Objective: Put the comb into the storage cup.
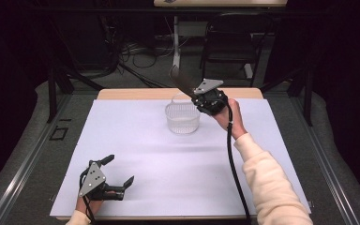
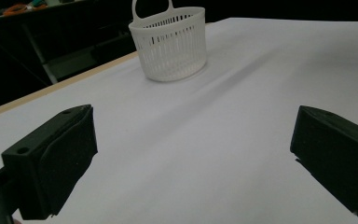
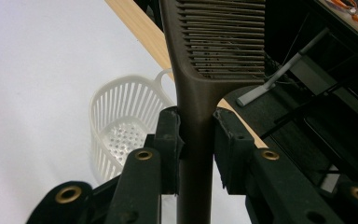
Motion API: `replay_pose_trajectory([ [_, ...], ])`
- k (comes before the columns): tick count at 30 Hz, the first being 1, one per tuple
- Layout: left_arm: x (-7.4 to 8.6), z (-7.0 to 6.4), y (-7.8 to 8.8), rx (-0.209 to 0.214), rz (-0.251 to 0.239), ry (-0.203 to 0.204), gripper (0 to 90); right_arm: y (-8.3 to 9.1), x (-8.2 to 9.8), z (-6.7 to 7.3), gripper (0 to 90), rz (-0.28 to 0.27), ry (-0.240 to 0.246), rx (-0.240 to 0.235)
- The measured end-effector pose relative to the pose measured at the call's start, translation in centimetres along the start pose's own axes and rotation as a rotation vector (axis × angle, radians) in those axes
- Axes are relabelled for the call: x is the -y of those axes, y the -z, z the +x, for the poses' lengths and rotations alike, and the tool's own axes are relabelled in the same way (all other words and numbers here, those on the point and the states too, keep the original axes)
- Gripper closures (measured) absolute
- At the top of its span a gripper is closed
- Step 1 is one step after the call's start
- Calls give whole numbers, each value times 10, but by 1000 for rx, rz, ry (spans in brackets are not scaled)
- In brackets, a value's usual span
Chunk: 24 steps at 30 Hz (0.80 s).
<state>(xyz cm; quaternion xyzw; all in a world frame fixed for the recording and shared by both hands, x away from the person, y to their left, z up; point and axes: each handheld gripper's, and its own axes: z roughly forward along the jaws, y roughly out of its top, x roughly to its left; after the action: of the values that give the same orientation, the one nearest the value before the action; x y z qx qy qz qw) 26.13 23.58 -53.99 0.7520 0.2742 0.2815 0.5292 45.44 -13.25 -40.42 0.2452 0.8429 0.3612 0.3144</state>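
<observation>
Keep the right tongs [image 3: 196, 140] clamped on the dark comb's [image 3: 214, 42] handle, comb raised just above the white basket [image 1: 183, 118]. Lower teeth-first inside its rim. Leave the left tongs [image 1: 119, 171] wide open, empty, near the bench's front edge.

Your left claw [image 2: 191, 154] is hovering low over the white bench [image 2: 242, 116], its two black jaws standing wide apart with nothing between them. Ahead of the claw and slightly toward its left jaw, a white slatted basket [image 2: 170, 44] is sitting upright on the bench, well apart from both jaws, its handle loop rising at the far rim.
</observation>
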Motion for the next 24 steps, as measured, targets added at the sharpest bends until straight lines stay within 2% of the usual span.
replay_pose_trajectory([
  [17,0,0,0,2,-1,0,5,-7,-11,2,727,-49,2,19],
  [24,0,0,0,1,-1,2,6,-13,-13,5,728,-59,2,12],
])
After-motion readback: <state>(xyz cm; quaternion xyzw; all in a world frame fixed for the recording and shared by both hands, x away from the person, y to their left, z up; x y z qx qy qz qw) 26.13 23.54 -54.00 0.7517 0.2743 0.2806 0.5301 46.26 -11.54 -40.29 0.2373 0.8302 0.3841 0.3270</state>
